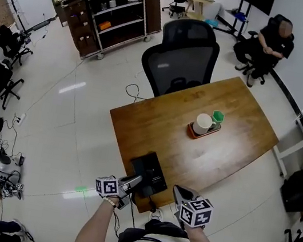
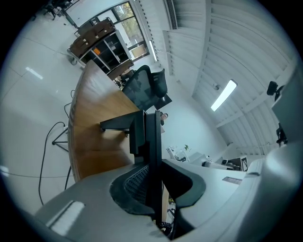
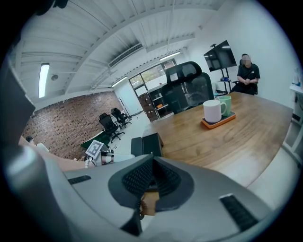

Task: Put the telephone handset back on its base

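The black telephone base (image 1: 153,173) lies on the wooden table (image 1: 239,115) near its front edge. My left gripper (image 1: 136,182) is shut on the black handset (image 2: 152,142), which stands edge-on between the pads in the left gripper view. It holds the handset at the base's left side, and the right gripper view shows the handset (image 3: 136,146) next to the base (image 3: 151,143). Whether the handset touches the base I cannot tell. My right gripper (image 1: 178,190) hangs just right of the base at the table's front edge, its pads (image 3: 142,177) together with nothing between them.
An orange tray (image 1: 195,136) with a white mug (image 1: 202,123) and a green cup (image 1: 218,116) stands mid-table. A black office chair (image 1: 183,53) is at the table's far side. A person (image 1: 269,45) sits at the back right. A cord (image 1: 154,209) hangs off the front edge.
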Action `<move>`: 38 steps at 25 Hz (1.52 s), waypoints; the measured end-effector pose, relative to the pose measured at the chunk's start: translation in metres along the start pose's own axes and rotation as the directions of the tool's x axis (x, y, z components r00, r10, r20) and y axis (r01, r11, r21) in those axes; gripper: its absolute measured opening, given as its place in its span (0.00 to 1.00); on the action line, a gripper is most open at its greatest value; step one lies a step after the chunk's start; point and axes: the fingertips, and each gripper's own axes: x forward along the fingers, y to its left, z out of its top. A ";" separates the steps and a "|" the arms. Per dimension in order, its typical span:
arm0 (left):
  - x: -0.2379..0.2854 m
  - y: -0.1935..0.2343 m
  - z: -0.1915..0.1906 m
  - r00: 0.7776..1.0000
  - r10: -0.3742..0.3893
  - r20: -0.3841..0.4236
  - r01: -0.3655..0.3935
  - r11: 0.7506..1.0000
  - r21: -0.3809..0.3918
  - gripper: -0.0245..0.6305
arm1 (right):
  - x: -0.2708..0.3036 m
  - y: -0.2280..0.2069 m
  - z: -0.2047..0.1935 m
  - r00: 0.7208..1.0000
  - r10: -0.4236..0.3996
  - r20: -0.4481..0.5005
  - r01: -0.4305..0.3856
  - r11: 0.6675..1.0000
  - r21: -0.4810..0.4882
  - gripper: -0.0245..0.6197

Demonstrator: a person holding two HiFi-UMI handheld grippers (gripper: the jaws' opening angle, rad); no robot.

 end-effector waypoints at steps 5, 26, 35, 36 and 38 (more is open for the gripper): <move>0.000 -0.003 0.002 0.999 -0.040 -0.009 0.040 0.998 -0.056 0.15 | 0.000 -0.001 0.000 1.000 -0.001 -0.003 0.001 1.000 -0.001 0.04; -0.045 -0.006 0.023 0.951 0.248 0.183 -0.262 0.964 0.055 0.30 | 0.013 0.007 0.009 1.000 0.029 0.007 -0.029 0.999 -0.015 0.04; -0.106 -0.050 0.032 0.779 0.550 0.301 -0.612 0.771 0.173 0.04 | 0.021 0.025 0.013 0.999 0.049 0.014 -0.049 0.997 -0.052 0.04; -0.110 -0.056 0.033 0.769 0.559 0.311 -0.626 0.758 0.185 0.04 | 0.022 0.028 0.013 0.998 0.053 0.015 -0.052 0.997 -0.057 0.04; -0.114 -0.065 0.033 0.757 0.573 0.314 -0.643 0.739 0.201 0.04 | 0.022 0.033 0.014 0.998 0.058 0.018 -0.057 0.996 -0.065 0.04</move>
